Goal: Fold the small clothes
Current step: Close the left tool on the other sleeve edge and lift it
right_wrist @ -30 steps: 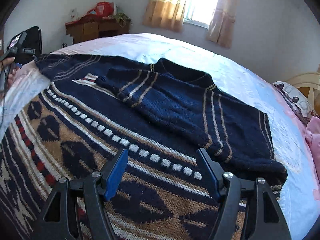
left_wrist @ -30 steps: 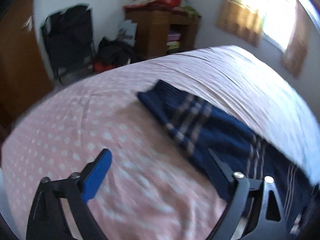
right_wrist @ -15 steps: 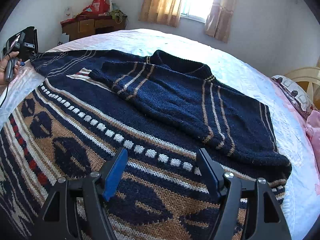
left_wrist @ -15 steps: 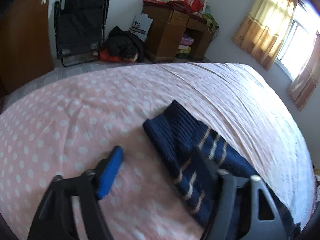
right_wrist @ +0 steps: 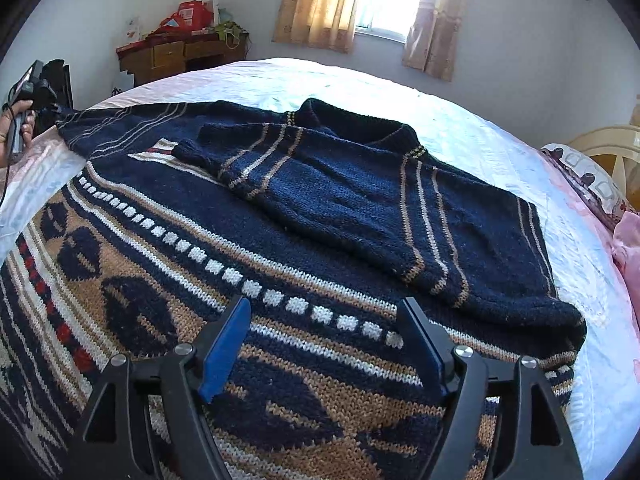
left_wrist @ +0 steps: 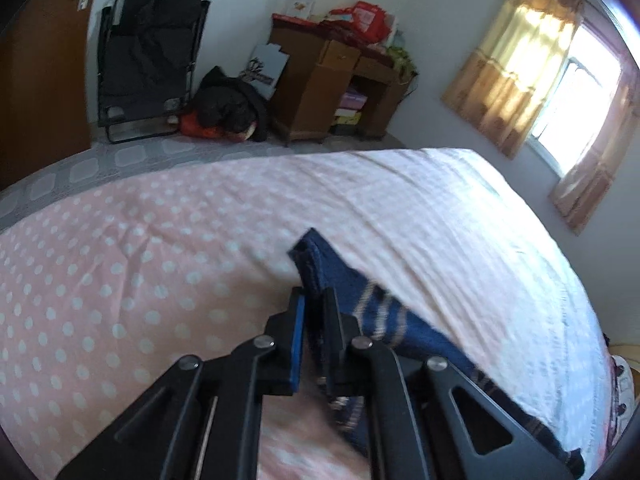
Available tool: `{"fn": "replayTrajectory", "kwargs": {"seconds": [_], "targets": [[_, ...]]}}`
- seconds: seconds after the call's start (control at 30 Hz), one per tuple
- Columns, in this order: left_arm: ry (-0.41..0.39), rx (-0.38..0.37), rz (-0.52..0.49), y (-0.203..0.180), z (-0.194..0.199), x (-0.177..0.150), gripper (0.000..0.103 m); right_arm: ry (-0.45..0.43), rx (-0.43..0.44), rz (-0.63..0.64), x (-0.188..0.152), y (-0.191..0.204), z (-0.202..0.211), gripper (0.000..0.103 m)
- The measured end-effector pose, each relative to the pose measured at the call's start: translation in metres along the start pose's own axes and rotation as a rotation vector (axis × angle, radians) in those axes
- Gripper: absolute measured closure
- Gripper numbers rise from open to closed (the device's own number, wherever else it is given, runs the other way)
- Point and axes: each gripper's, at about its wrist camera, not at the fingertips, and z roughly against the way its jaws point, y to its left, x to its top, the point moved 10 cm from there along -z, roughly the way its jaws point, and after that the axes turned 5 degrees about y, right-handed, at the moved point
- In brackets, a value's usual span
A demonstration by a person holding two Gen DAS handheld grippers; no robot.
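Note:
A navy knit sweater [right_wrist: 360, 200] with tan stripes and a patterned tan band lies spread on the bed. One sleeve [right_wrist: 256, 160] is folded across its chest. The other sleeve [left_wrist: 360, 304] stretches out to the left, and my left gripper [left_wrist: 314, 300] is shut on its cuff end, just above the sheet. The left gripper also shows in the right wrist view [right_wrist: 24, 108] at the far left, held by a hand. My right gripper [right_wrist: 324, 312] is open and empty, hovering over the sweater's patterned lower part.
The bed has a pink polka-dot sheet [left_wrist: 120, 272] and a pale striped sheet [left_wrist: 460, 216]. Beyond the bed are a wooden cabinet [left_wrist: 332, 92], a black folding chair [left_wrist: 148, 60] and a curtained window [right_wrist: 380, 4]. A pillow [right_wrist: 592, 176] lies at the right.
My left gripper has moved in over the sleeve cuff and closed on it. My right gripper has stayed open, drifting slightly over the sweater.

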Motion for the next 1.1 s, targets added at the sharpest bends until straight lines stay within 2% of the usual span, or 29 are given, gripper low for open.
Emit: {"fn": "replayTrajectory", "kwargs": {"seconds": [0.17,0.33,0.47,0.6,0.9,1.1], "targets": [[-0.027,-0.096,-0.052,-0.041,0.027,0.000,0.095,0.003,0.016,-0.019,0.001,-0.002,-0.002,0.027],[-0.020,-0.206,-0.083,-0.089,0.058,-0.016,0.095,-0.004,0.050,-0.053,0.003,-0.006,0.002,0.027],[0.004,-0.302,-0.109,-0.129,0.082,-0.031,0.095,-0.049,0.089,-0.113,0.009,-0.016,0.019,0.027],[0.014,-0.359,-0.149,-0.161,0.102,-0.049,0.095,-0.088,0.090,-0.153,0.008,-0.033,0.039,0.027],[0.110,-0.472,-0.216,-0.234,0.125,-0.104,0.095,-0.146,0.081,-0.205,-0.005,-0.076,0.085,0.027],[0.152,-0.569,-0.278,-0.298,0.157,-0.160,0.095,-0.159,0.056,-0.247,-0.029,-0.105,0.094,0.027]]}}
